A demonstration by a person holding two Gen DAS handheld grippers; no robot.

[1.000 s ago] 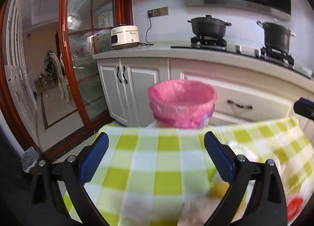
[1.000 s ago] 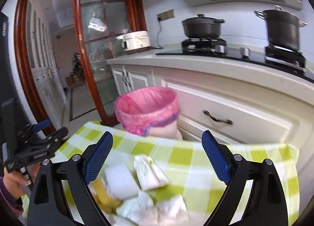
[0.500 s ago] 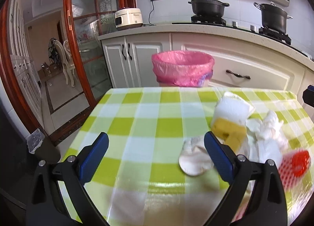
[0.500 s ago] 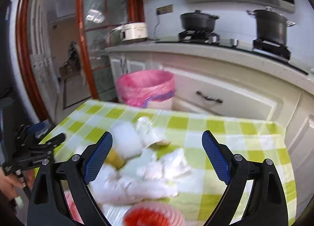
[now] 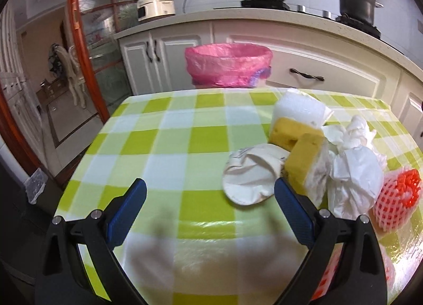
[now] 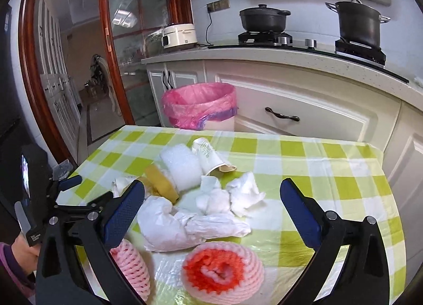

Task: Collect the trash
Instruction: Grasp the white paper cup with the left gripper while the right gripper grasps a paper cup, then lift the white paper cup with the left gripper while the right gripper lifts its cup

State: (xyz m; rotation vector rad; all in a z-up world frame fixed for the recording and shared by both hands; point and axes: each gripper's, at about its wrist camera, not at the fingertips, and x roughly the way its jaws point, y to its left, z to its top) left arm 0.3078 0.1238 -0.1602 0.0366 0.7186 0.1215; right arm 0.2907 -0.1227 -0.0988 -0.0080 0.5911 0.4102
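- We saw the trash heaped on the green-checked tablecloth (image 6: 330, 172): crushed paper cup (image 6: 211, 156), yellow sponge (image 5: 304, 170), crumpled tissues (image 6: 238, 196), foam fruit nets (image 6: 224, 270).
- Our right gripper (image 6: 211, 212) hung over the heap, jaws just opened wide, pinching nothing.
- Our left gripper (image 5: 210, 209) stood spread and empty, the flattened cup (image 5: 251, 175) just beyond its right finger.
- The pink-lined bin (image 6: 198, 106) stood beyond the table's far edge.

Your left gripper (image 5: 208, 194) open over checked tablecloth (image 5: 171, 146), nothing between jaws. Crumpled paper cup (image 5: 251, 175) just beyond right finger, touching yellow sponge (image 5: 304, 170). White wrappers (image 5: 354, 172) beside it. Pink-lined bin (image 5: 228, 65) past table edge.
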